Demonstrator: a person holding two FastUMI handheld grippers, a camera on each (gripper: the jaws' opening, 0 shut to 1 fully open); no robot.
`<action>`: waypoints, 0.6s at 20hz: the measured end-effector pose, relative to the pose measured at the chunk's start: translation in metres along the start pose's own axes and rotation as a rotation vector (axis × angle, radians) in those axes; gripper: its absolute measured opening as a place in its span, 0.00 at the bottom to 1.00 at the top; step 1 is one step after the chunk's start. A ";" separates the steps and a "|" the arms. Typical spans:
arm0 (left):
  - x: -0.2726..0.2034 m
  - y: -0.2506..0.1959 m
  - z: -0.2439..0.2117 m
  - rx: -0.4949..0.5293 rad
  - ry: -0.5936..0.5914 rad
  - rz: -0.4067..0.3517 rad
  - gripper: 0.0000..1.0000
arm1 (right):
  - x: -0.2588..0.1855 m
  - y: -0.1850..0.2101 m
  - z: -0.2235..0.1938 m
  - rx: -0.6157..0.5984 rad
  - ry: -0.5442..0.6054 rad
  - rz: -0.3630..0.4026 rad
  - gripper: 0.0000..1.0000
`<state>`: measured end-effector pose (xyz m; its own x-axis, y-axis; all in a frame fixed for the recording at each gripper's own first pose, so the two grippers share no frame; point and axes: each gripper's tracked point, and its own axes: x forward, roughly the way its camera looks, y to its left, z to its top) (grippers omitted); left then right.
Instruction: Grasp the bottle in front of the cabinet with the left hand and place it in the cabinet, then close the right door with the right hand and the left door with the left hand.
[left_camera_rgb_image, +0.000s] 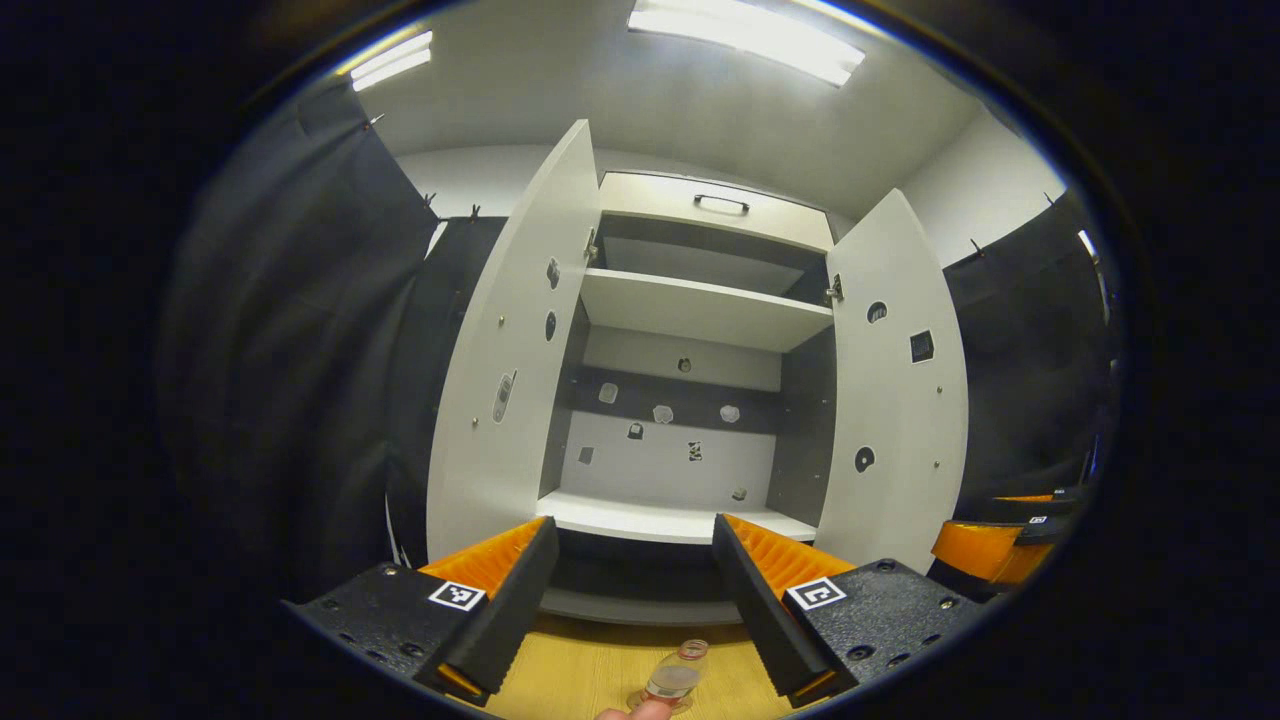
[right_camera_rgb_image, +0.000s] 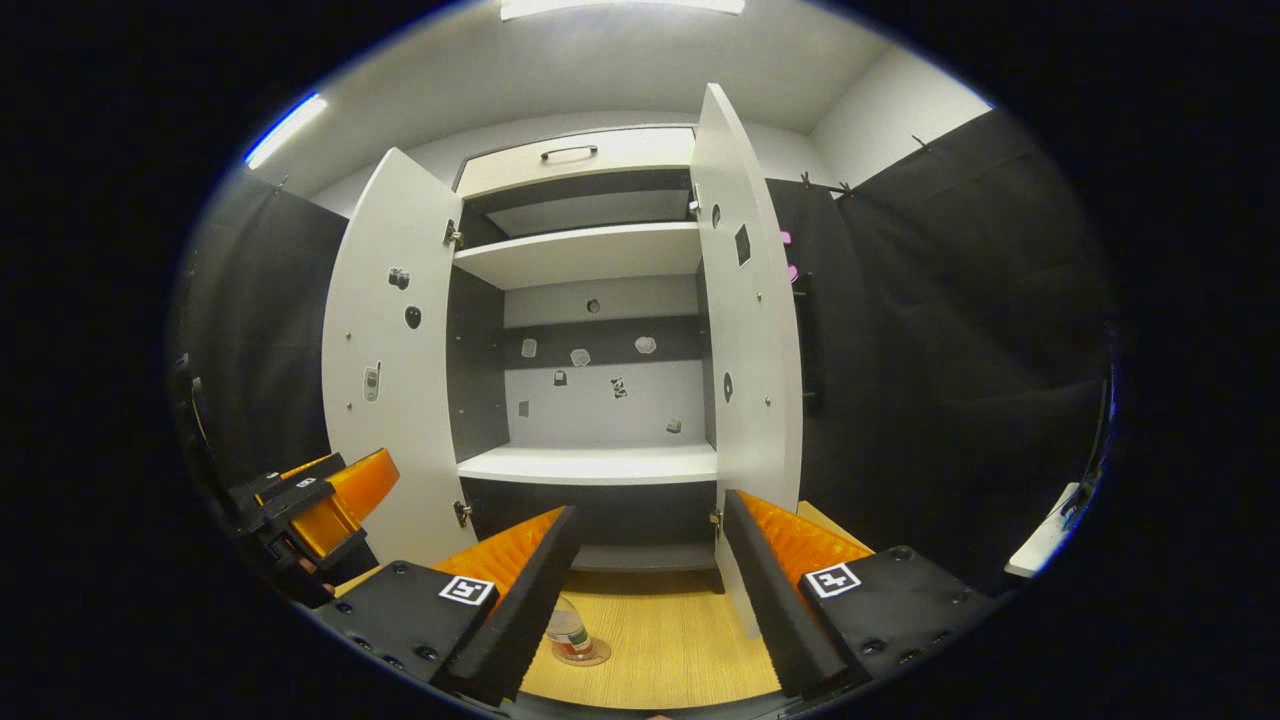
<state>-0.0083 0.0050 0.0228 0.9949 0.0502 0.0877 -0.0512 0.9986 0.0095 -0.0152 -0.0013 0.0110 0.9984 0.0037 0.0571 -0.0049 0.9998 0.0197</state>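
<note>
A small clear bottle (left_camera_rgb_image: 675, 678) with a red cap stands upright on the wooden surface (left_camera_rgb_image: 590, 670) in front of the white cabinet (left_camera_rgb_image: 690, 310). It lies low between my left gripper's (left_camera_rgb_image: 635, 530) open fingers, nearer than their tips and untouched. The left door (left_camera_rgb_image: 510, 380) and right door (left_camera_rgb_image: 895, 390) both stand wide open. In the right gripper view, the bottle (right_camera_rgb_image: 568, 632) peeks out beside one finger of my open right gripper (right_camera_rgb_image: 650, 510), before the cabinet's bare lower shelf (right_camera_rgb_image: 590, 465). The left gripper (right_camera_rgb_image: 320, 505) shows at that view's left edge.
Black cloth walls flank the cabinet on both sides. A drawer with a dark handle (left_camera_rgb_image: 720, 205) tops the cabinet, above an upper shelf (left_camera_rgb_image: 700, 310). A fingertip (left_camera_rgb_image: 640, 712) shows at the bottom edge. A white object (right_camera_rgb_image: 1040, 545) sits far right.
</note>
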 end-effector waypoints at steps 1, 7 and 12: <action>0.002 -0.003 0.002 0.002 -0.002 -0.006 0.94 | -0.002 -0.004 -0.001 0.002 0.000 -0.009 0.97; 0.019 -0.032 -0.013 -0.048 0.009 -0.057 0.94 | 0.003 -0.023 -0.002 0.001 -0.006 -0.052 0.97; 0.050 -0.053 -0.085 0.001 0.093 -0.087 0.94 | 0.001 -0.025 -0.004 -0.021 -0.009 -0.072 0.97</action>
<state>0.0518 -0.0440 -0.0581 0.9994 -0.0351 -0.0065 0.0352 0.9993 0.0138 -0.0142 -0.0263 0.0068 0.9955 -0.0686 0.0648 0.0686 0.9976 0.0036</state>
